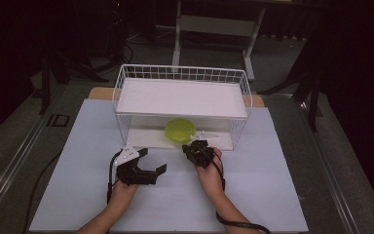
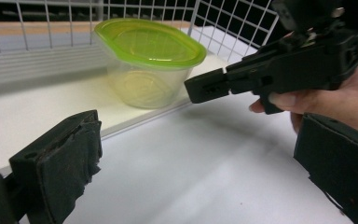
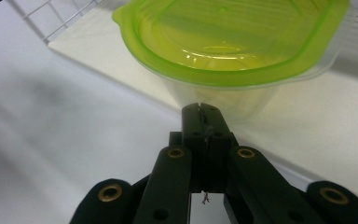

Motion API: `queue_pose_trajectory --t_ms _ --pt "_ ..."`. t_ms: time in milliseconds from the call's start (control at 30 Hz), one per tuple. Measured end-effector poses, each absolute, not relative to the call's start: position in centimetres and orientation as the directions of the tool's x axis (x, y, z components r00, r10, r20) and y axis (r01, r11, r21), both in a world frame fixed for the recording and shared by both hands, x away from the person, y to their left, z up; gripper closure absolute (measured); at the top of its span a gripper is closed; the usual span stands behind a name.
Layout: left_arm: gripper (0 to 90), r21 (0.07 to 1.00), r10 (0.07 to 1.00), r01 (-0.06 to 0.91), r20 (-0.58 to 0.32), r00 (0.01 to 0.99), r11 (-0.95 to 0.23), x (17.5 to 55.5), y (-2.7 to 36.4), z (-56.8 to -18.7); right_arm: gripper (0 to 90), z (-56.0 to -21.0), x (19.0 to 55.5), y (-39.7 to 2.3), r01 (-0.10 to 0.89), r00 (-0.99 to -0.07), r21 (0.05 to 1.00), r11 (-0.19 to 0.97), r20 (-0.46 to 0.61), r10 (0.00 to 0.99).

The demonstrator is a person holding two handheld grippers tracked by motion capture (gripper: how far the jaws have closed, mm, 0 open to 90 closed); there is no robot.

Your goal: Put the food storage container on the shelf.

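the clear plastic tub with a lime-green lid [image 1: 180,130] sits on the lower white shelf of the white wire rack [image 1: 121,92], near its open front edge. the right gripper [image 1: 196,147], jaws pressed together on nothing, points at the tub's wall just short of it. the left gripper [image 1: 152,161] rests on the pale tabletop [image 1: 263,185] with jaws spread wide. this looks like the approach to fetching the tub; next the right gripper would need to open before it can grasp the rim.
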State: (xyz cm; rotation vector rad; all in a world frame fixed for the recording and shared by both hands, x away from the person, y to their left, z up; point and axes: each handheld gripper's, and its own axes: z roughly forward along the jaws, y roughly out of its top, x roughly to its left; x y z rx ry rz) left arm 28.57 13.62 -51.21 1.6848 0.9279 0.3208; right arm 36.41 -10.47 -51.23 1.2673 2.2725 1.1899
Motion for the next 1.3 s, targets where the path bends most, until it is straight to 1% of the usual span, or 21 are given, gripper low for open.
queue_pose_trajectory --t_ms 500,633,767,833,900,967,1033,1067,1133,1200,1300 --pt "1.8 0.913 0.709 0.403 -0.24 0.663 -0.068 28.6 13.4 -51.4 89.4 -51.0 39.0 -9.1 0.598 -0.552 0.759 0.257 0.158 0.819" --pt "1.7 0.918 0.717 0.389 -0.219 0.661 -0.078 28.7 13.6 -51.2 88.7 -50.9 38.4 -9.1 0.591 -0.561 0.761 0.268 0.149 0.815" --pt "1.7 0.918 0.709 0.388 -0.22 0.67 -0.082 28.7 13.7 -50.9 85.5 -51.0 37.2 -9.5 0.585 -0.578 0.76 0.285 0.144 0.803" --pt "1.7 0.916 0.705 0.391 -0.22 0.674 -0.088 28.6 13.6 -50.7 82.3 -50.9 36.5 -9.8 0.578 -0.587 0.762 0.293 0.138 0.798" --pt "1.8 0.918 0.7 0.386 -0.22 0.679 -0.086 28.6 13.7 -50.3 79.0 -50.6 35.7 -10.2 0.574 -0.592 0.767 0.288 0.145 0.793" --pt "1.7 0.919 0.695 0.384 -0.217 0.686 -0.092 28.5 13.7 -49.9 72.2 -50.3 35.0 -10.5 0.564 -0.603 0.775 0.286 0.15 0.784" --pt "1.7 0.92 0.685 0.379 -0.215 0.696 -0.095 28.4 13.6 -49.5 70.9 -50.1 34.7 -10.6 0.556 -0.608 0.778 0.293 0.139 0.782" --pt "1.7 0.921 0.681 0.376 -0.208 0.702 -0.106 28.3 13.6 -49.3 61.6 -49.6 34.1 -10.9 0.534 -0.619 0.794 0.29 0.134 0.774" --pt "1.7 0.922 0.67 0.368 -0.2 0.714 -0.118 28.1 13.6 -49.0 53.0 -49.2 33.6 -11.1 0.524 -0.63 0.803 0.284 0.142 0.763" --pt "1.7 0.922 0.664 0.364 -0.189 0.723 -0.134 27.9 13.7 -48.7 40.1 -48.8 33.1 -11.2 0.505 -0.645 0.816 0.283 0.139 0.751" --pt "1.8 0.923 0.656 0.361 -0.19 0.73 -0.135 27.5 13.9 -48.3 27.0 -48.4 32.3 -11.3 0.473 -0.678 0.831 0.292 0.132 0.723"
